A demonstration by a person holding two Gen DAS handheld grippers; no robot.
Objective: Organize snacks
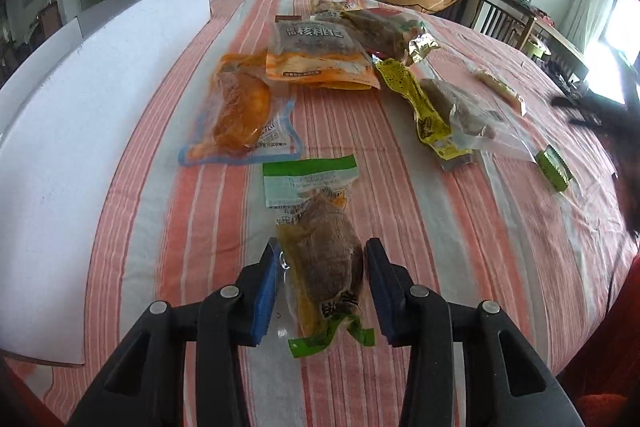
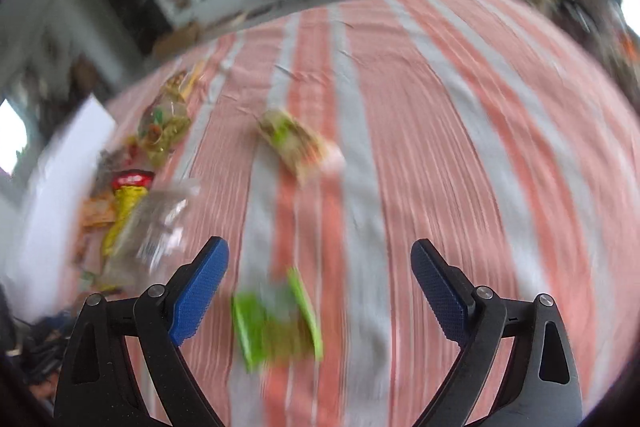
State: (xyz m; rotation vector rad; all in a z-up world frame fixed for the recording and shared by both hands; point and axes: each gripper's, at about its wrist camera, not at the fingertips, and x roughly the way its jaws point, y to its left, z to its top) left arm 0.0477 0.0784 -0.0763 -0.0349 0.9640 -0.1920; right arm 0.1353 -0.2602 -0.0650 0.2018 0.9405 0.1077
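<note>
Gripping a green-topped snack pouch (image 1: 320,267), the left tool (image 1: 322,291) has its two blue pads pressed against the pouch's bulging brown middle, one on each flank — clamped on it. The pouch lies flat on the striped bench (image 1: 460,267), its long axis running straight away from the tool, with the green-and-white header at the far end and a green tail nearest the camera, so the pads squeeze across its narrow width. Beyond the pouch's header lie an orange vacuum pack (image 1: 240,111) and a walnut bag (image 1: 316,55); to the header's right sit a yellow packet (image 1: 420,107) and a small green packet (image 1: 554,167). Left of the pouch, a white board (image 1: 80,147) rests on the bench.

The right tool (image 2: 320,275) has its jaws wide apart and holds nothing; that view is blurred. A green packet lies on the cloth just below and between its pads, not touching them. My judgement: the left hand is nearer to its snack and ready to lift it — the right one has no grasp yet.
</note>
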